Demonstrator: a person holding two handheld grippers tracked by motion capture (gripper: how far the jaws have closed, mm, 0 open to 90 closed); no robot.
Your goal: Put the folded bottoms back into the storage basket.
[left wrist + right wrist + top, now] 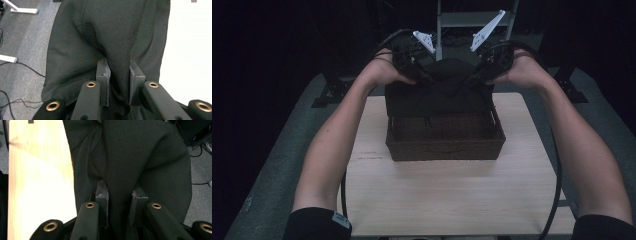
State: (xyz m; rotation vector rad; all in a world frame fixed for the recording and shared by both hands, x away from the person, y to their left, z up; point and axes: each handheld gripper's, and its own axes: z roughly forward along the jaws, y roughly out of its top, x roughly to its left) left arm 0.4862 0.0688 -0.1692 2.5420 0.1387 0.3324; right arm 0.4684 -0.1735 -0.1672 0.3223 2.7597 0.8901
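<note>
From the high view, a black folded cloth (pixel 439 92) is held between the left gripper (pixel 424 76) and right gripper (pixel 474 77), above a dark brown woven basket (pixel 445 146) on a pale wooden table (pixel 452 195). In the left gripper view, cloth is pinched between the jaws. In the right gripper view, cloth is likewise clamped.

Table: pale wooden top (pixel 452 195), grain running left to right, in the near middle.
Floor: grey carpet (pixel 272 165) on both sides of the table.
Far furniture: white metal frame (pixel 462 20) at far centre.
Cables: thin black leads (pixel 15 100) on the carpet.
Light: dim room, far background black.
</note>
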